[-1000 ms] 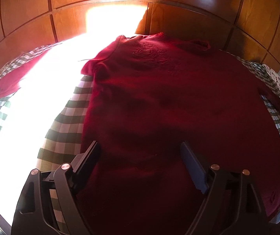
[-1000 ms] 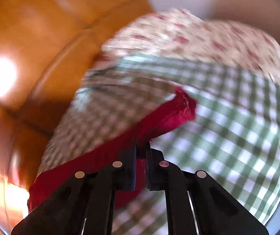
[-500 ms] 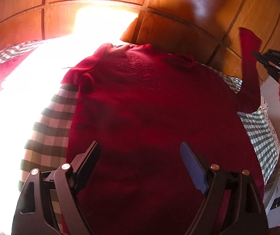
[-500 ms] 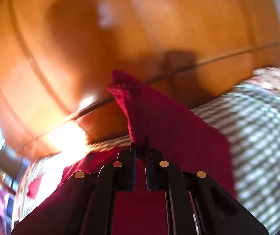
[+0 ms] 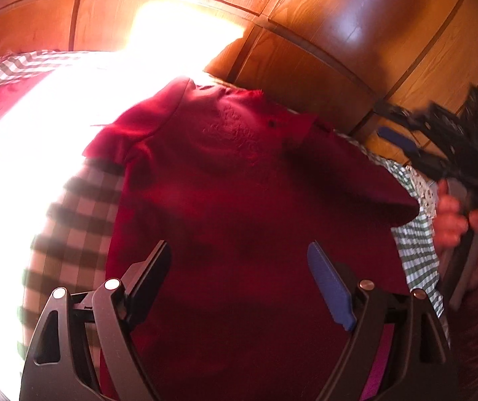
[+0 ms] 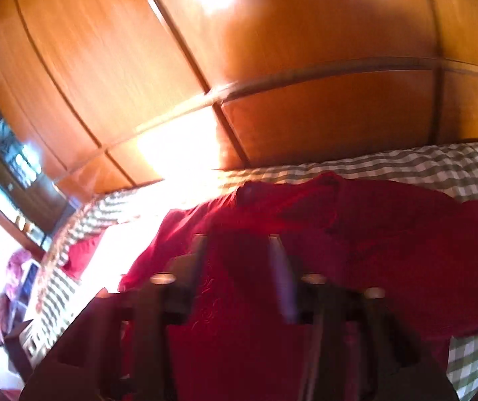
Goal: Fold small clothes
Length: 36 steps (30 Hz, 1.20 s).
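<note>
With one sleeve lying folded across the red top (image 5: pixel 239 200) on the bed (image 5: pixel 82 207), my right gripper (image 6: pixel 239 247) is opening empty, my left gripper (image 5: pixel 239 267) hangs wide; the remaining folds are left.

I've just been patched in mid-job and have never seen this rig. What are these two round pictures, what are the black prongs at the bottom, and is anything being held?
Each picture comes from a fisheye camera on a hand-held two-finger gripper, looking forward along its fingers; a person carries one in each hand, and no robot arm is involved. The prongs are those fingers. In the left wrist view, the left gripper stands wide open over a red top, holding nothing. The top lies on a green checked bedcover before a wooden panelled wall. At that picture's right edge a hand carries the right gripper. The right wrist view is blurred; its jaws are opening, with no cloth pinched between them.
</note>
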Available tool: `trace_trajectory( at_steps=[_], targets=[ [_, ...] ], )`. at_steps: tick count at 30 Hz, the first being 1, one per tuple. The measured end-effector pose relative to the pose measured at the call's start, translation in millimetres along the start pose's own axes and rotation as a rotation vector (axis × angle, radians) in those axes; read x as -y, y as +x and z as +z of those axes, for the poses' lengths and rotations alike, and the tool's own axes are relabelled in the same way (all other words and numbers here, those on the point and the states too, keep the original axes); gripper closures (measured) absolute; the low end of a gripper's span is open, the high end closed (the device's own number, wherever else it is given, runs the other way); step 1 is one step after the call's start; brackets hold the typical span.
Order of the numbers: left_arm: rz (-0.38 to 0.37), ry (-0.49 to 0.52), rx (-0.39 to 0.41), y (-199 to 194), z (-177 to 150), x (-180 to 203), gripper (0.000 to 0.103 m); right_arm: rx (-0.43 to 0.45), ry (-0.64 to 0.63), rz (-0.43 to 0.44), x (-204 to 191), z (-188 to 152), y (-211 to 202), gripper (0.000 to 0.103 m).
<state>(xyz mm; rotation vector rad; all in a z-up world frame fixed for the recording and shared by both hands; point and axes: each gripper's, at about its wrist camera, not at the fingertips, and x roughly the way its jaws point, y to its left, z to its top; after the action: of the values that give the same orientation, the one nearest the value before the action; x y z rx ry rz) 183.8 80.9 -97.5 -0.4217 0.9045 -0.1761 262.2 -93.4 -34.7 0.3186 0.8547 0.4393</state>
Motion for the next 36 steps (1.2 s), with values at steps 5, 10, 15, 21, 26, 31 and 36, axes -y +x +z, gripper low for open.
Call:
trace_trajectory(
  at_steps=[5,10,15,21,26,31,36],
  targets=[
    [-0.032,-0.015,-0.009,17.5,21.9,4.6,0.031,0.038,0.086,-0.021,38.9,-32.6,-51.5,0.053],
    [-0.061,-0.045,-0.058,50.3,44.0,12.1,0.031,0.031,0.233,-0.061,95.1,-77.3,-89.3,0.052],
    [-0.086,-0.054,-0.121,87.3,61.7,26.7,0.039,0.055,0.393,-0.083,136.9,-100.7,-98.9,0.025],
    [-0.11,-0.042,-0.153,109.4,82.8,41.8,0.089,0.076,0.499,-0.01,158.0,-94.6,-78.4,0.022],
    [-0.141,0.007,-0.037,77.4,107.6,49.9,0.097,0.085,0.507,0.005,154.8,-83.1,-60.1,0.019],
    [-0.065,0.033,0.068,43.7,125.1,33.5,0.097,0.07,0.48,-0.018,153.6,-79.0,-47.1,0.019],
    [0.004,0.059,0.022,59.4,122.8,20.3,0.097,-0.003,0.41,-0.031,142.0,-85.9,-42.2,0.019]
  ],
)
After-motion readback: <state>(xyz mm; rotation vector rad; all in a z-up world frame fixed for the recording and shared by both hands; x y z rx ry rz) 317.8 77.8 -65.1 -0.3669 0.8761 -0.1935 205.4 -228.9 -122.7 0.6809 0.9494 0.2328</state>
